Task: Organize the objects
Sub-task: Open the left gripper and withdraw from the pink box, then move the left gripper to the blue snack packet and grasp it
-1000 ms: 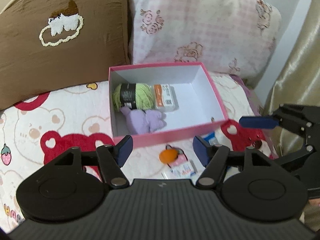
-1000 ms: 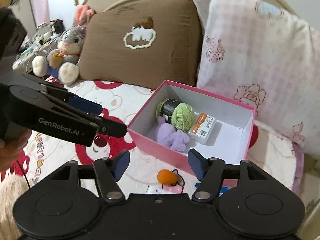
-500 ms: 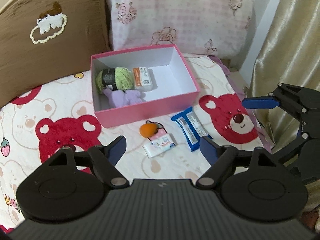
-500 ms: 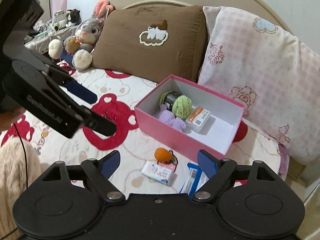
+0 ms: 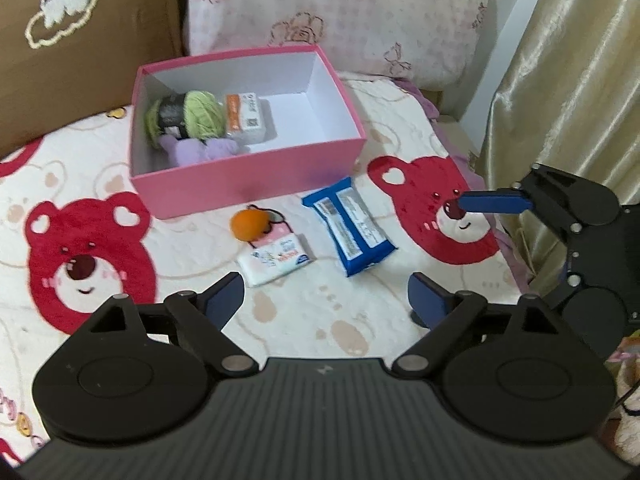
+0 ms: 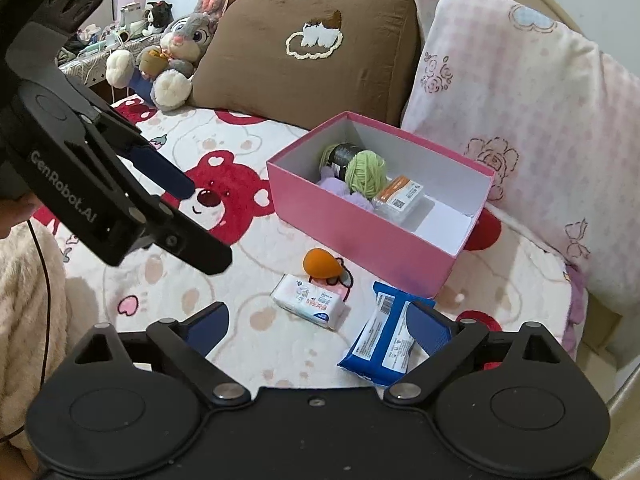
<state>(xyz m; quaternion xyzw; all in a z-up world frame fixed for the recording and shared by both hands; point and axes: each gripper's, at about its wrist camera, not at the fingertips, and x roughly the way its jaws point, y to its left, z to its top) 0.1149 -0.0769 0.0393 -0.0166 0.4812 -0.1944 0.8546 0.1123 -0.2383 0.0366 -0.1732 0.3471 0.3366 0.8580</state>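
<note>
An open pink box (image 5: 256, 184) (image 6: 360, 240) stands on the bed. It holds green yarn (image 5: 192, 114), a purple plush (image 5: 204, 150) and a small orange-and-white pack (image 5: 245, 116). In front of it lie an orange sponge (image 5: 249, 224) (image 6: 320, 263), a white tissue pack (image 5: 276, 258) (image 6: 310, 300) and a blue wipes pack (image 5: 348, 226) (image 6: 386, 340). My left gripper (image 5: 326, 298) is open and empty above the bed, short of the tissue pack. My right gripper (image 6: 316, 324) is open and empty, its right finger over the blue pack.
A brown pillow (image 6: 312, 52) and a pink pillow (image 6: 520, 100) stand behind the box. A grey bunny plush (image 6: 176, 60) sits at the far left. A gold curtain (image 5: 568, 60) hangs along the bed's right edge.
Both grippers have pulled back and up from the box, so the sponge, tissue pack and blue pack have come into full view. Both stay open.
</note>
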